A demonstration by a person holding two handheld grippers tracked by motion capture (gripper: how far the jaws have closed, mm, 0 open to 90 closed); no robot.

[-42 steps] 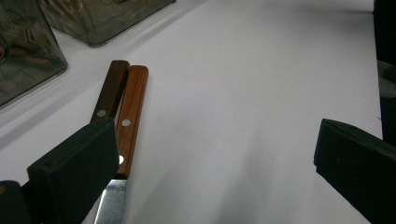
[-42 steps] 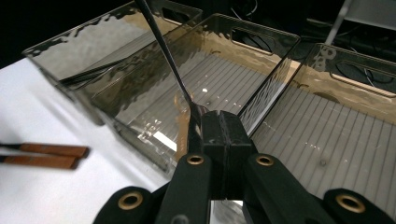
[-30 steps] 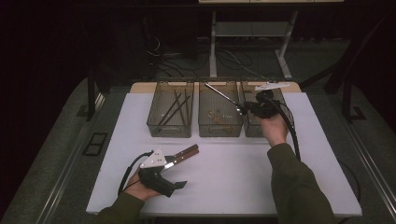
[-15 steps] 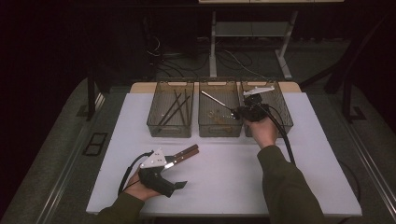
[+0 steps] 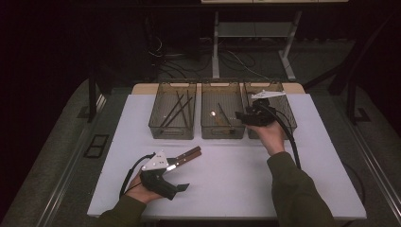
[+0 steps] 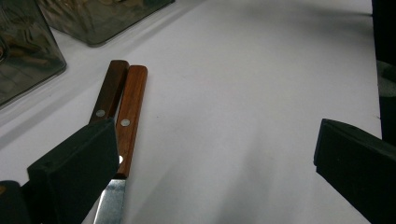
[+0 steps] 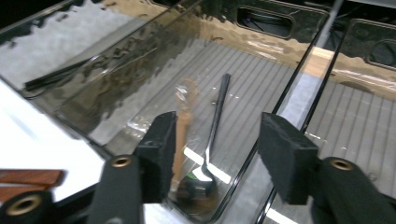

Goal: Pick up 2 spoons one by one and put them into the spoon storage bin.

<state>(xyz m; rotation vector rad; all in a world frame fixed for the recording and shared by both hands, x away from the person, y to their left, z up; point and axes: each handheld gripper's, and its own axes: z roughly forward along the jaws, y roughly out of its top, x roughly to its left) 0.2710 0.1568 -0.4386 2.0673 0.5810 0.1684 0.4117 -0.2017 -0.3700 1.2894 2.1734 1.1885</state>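
My right gripper [image 5: 242, 115] hovers over the wall between the middle bin [image 5: 222, 137] and the right bin [image 5: 289, 119]. Its jaws have just been opening and stand apart with nothing between the pads. Below them, in the right gripper view [image 7: 219, 135], a dark metal spoon [image 7: 217, 116] lies on the ribbed floor of the middle bin next to a brownish piece [image 7: 185, 122]. My left gripper [image 5: 180, 174] rests on the white table [image 5: 246, 189] at the front left, open. Two wooden-handled knives [image 6: 125, 100] lie side by side against its left jaw.
The left bin [image 5: 172, 135] holds several dark utensils. All three clear bins stand in a row at the table's far edge. A black cable [image 5: 291, 142] trails from the right gripper along the person's forearm. Dark floor and a desk frame lie beyond the table.
The right gripper carried a long metal utensil leftward from the right bin to the middle bin. Its jaws have opened and the utensil now lies in that bin. The left gripper stayed put.
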